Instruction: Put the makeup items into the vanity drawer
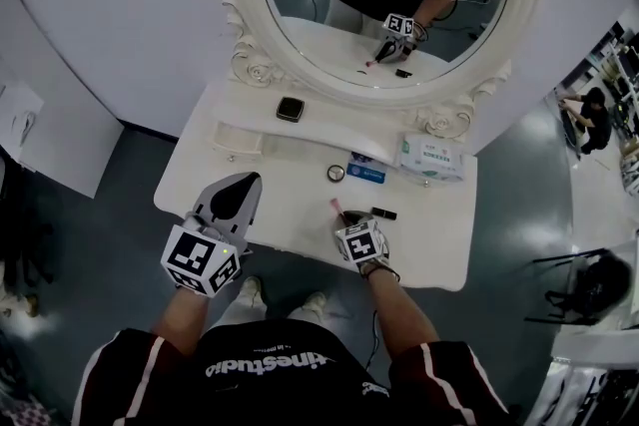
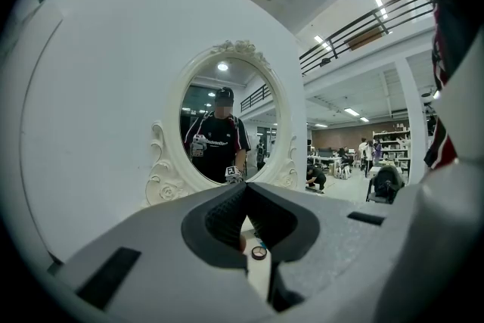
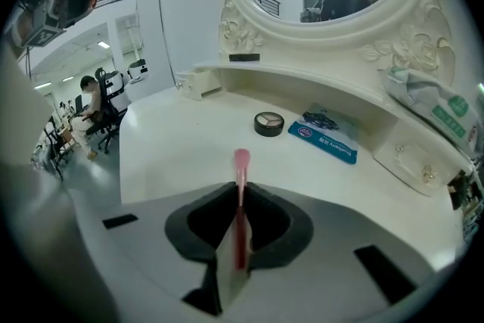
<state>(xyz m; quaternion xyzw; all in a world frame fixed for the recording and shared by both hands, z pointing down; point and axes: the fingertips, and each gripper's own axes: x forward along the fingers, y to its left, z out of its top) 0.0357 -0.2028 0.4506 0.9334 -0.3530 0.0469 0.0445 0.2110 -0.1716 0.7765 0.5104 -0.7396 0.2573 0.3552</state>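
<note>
A thin pink makeup stick [image 3: 241, 163] runs between the jaws of my right gripper [image 3: 240, 189], which is shut on it; its pink tip pokes out ahead over the white vanity top [image 1: 290, 214]. In the head view that gripper [image 1: 344, 217] is near the front edge, beside a short black tube [image 1: 383, 213]. Farther back lie a round compact [image 1: 336, 173] and a blue packet [image 1: 366, 174]. A small drawer [image 1: 238, 137] at the shelf's left looks pulled out. My left gripper [image 1: 232, 195] hovers at the front left, jaws shut and empty [image 2: 243, 189].
An oval mirror [image 1: 389, 5] in a carved white frame stands at the back. On the raised shelf sit a dark square case [image 1: 291, 109] and a tissue pack [image 1: 432, 158]. A drawer with small knobs [image 3: 412, 159] is at the right. Grey floor surrounds the vanity.
</note>
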